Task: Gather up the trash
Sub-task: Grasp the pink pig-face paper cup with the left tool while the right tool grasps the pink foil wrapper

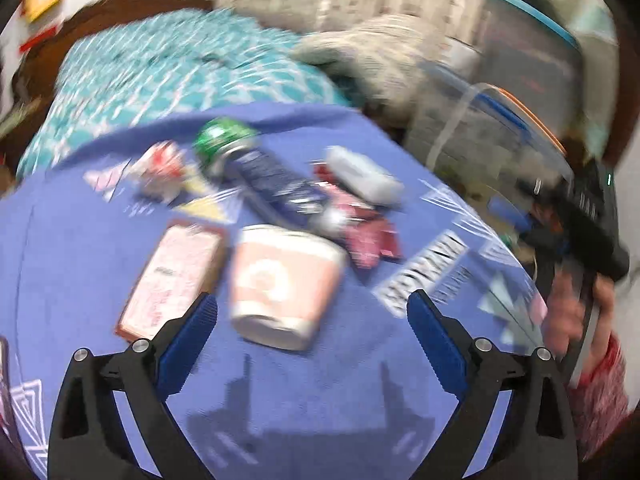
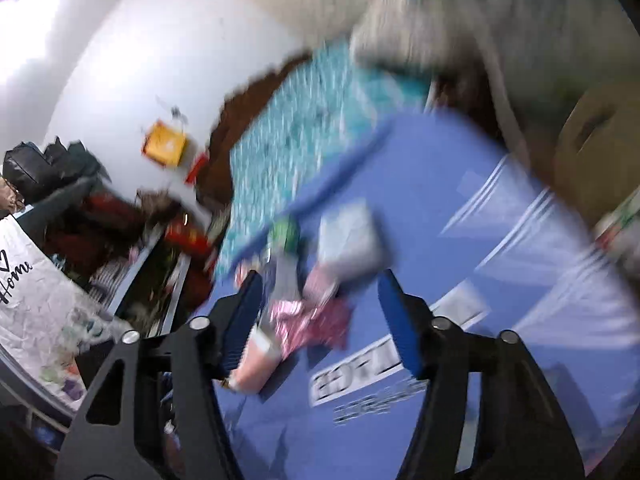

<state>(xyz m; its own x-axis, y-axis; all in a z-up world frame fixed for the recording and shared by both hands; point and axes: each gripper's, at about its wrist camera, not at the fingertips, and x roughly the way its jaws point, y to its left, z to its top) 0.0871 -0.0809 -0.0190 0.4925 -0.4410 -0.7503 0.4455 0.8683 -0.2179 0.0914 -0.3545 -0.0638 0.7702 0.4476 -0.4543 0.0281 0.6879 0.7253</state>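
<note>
Trash lies on a blue cloth: a pink paper cup on its side, a pink carton, a dark blue tube with a green cap, a red-pink wrapper, a white packet and a red-white wrapper. My left gripper is open and empty just short of the cup. My right gripper is open and empty, over the pink wrapper, with the cup by its left finger. Both views are blurred.
A teal patterned cloth lies beyond the blue one. Clear plastic bins stand at the right, with a knitted beige item beside them. A hand holding the other gripper shows at the right edge. Cluttered shelves stand to the left.
</note>
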